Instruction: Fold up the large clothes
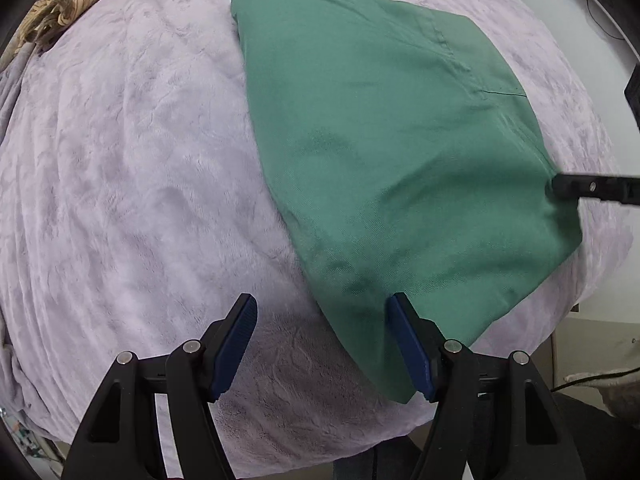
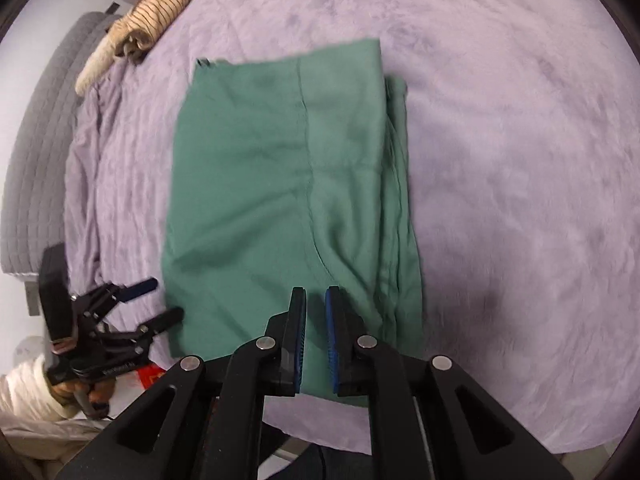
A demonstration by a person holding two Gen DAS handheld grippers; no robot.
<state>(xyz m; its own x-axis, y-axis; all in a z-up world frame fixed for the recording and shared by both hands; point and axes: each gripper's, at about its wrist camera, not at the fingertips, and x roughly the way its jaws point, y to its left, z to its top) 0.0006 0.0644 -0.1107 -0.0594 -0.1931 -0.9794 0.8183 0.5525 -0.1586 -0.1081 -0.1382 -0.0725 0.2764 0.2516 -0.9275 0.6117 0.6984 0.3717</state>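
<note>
A green garment point(image 1: 392, 152) lies folded into a flat rectangle on the lilac bed cover point(image 1: 132, 184). It also shows in the right wrist view point(image 2: 280, 200). My left gripper point(image 1: 322, 308) is open and empty, its jaws wide apart over the garment's near left corner. It shows in the right wrist view point(image 2: 162, 300) just left of the garment. My right gripper point(image 2: 316, 300) has its jaws almost together over the garment's near edge, with a narrow gap and no cloth between them. Its tip point(image 1: 560, 186) touches the garment's right edge in the left wrist view.
A yellow striped garment point(image 1: 68, 4) lies bunched at the far left of the bed; it also shows in the right wrist view point(image 2: 160, 12). A grey padded headboard point(image 2: 36, 152) runs along the left. The bed's near edge point(image 1: 340, 452) is just below the grippers.
</note>
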